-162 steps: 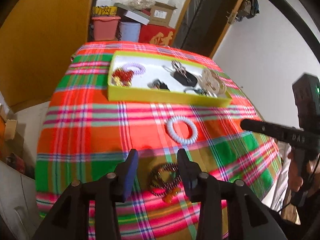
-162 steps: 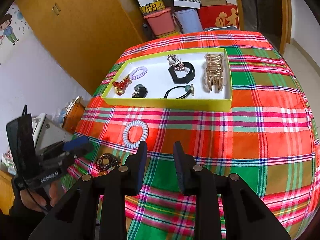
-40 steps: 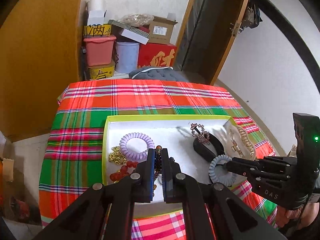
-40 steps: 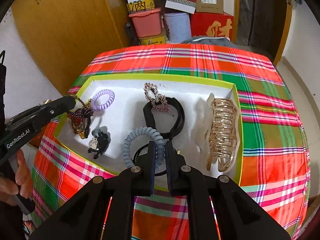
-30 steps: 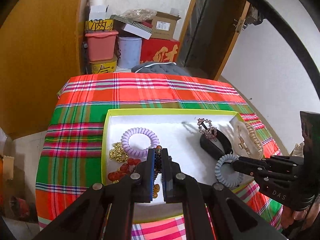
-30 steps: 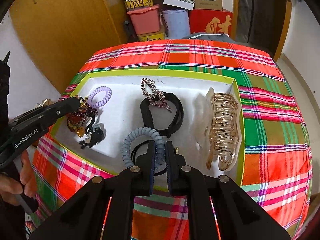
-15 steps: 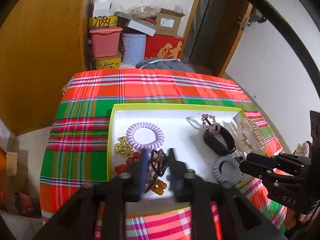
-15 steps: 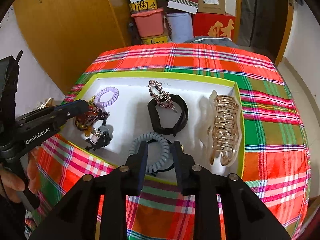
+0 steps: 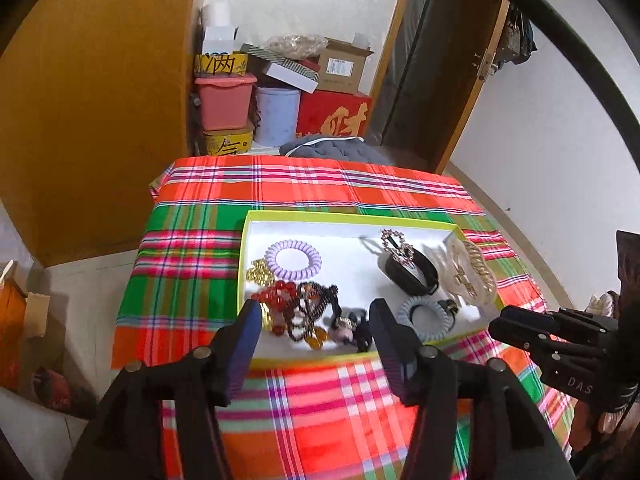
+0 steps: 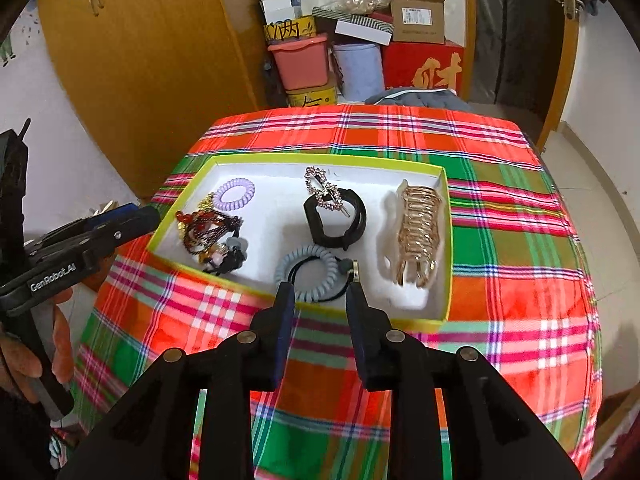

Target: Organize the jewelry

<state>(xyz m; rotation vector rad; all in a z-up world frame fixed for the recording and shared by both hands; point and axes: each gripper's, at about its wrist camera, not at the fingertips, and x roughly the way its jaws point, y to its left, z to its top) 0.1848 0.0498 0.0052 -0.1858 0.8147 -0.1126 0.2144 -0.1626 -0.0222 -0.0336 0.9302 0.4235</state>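
Note:
A yellow-rimmed white tray [image 9: 344,216] [image 10: 320,157] sits on the plaid tablecloth [image 9: 328,396]. In it lie a dark bead bracelet [image 9: 310,316] [image 10: 208,232], a pale blue coil hair tie [image 9: 426,316] [image 10: 306,266], a lilac coil tie [image 9: 293,258] [image 10: 234,194], a black band with a jewelled clip [image 9: 410,270] [image 10: 334,216], and a gold claw clip [image 9: 470,270] [image 10: 418,230]. My left gripper [image 9: 316,320] is open and empty above the tray's near left edge. My right gripper [image 10: 320,296] is open and empty over the near edge, by the blue tie.
Boxes, a pink tub [image 9: 226,100] and a red box [image 10: 424,68] are stacked behind the table. A wooden cabinet [image 10: 132,60] stands at the left. A door [image 9: 432,92] is at the back right.
Both grippers have opened and drawn back toward the tray's near edge. The bead bracelet and the blue coil tie, held a second ago, now lie in the tray.

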